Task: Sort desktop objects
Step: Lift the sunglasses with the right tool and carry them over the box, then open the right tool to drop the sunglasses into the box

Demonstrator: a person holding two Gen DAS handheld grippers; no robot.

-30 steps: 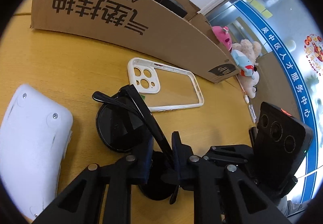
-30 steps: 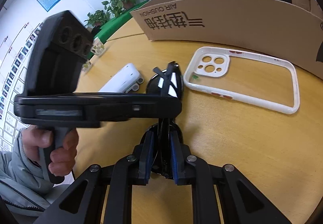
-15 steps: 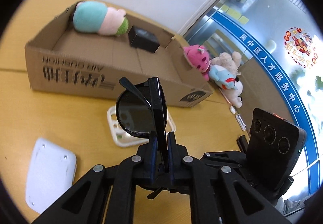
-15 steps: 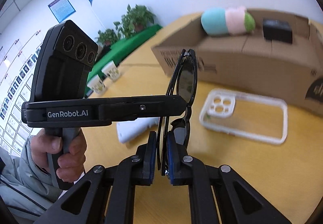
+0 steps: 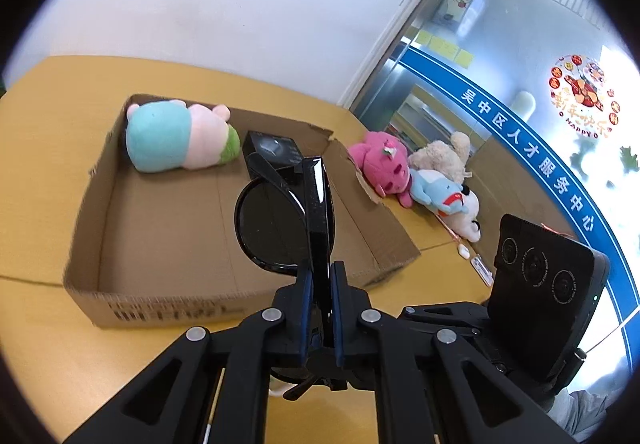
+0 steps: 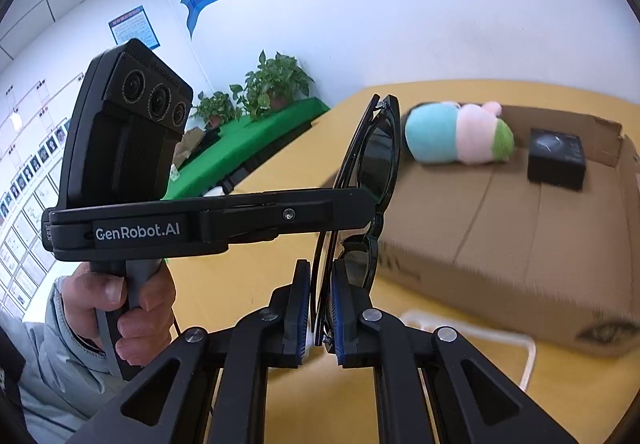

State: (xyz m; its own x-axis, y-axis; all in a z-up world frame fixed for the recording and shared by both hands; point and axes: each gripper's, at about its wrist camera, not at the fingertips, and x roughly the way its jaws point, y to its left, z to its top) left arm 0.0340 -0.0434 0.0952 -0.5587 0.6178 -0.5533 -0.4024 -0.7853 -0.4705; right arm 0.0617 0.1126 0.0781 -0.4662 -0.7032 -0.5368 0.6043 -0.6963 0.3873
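Observation:
Black sunglasses [image 5: 280, 228] are held in the air by both grippers, in front of and above an open cardboard box [image 5: 88, 284]. My left gripper [image 5: 322, 308] is shut on the glasses' frame. My right gripper [image 6: 322, 312] is shut on the sunglasses [image 6: 376, 156] too, near one temple arm. The left gripper's fingers [image 6: 280, 212] cross the right wrist view from the left and clamp the glasses. The box [image 6: 520, 276] holds a teal and pink plush toy [image 5: 176, 136] and a small black box [image 5: 276, 152]. The plush [image 6: 456, 132] and black box [image 6: 556, 160] show in the right wrist view as well.
The yellow table [image 5: 48, 344] carries the box. A white phone case [image 6: 472, 332] lies on the table below the glasses. Pink, beige and blue plush toys [image 5: 420, 172] lie beyond the box at the right. Potted plants [image 6: 276, 84] stand on a green surface at the far left.
Both grippers have lifted the sunglasses off the table and raised them higher toward the box. The phone case and white object have dropped out of the left wrist view.

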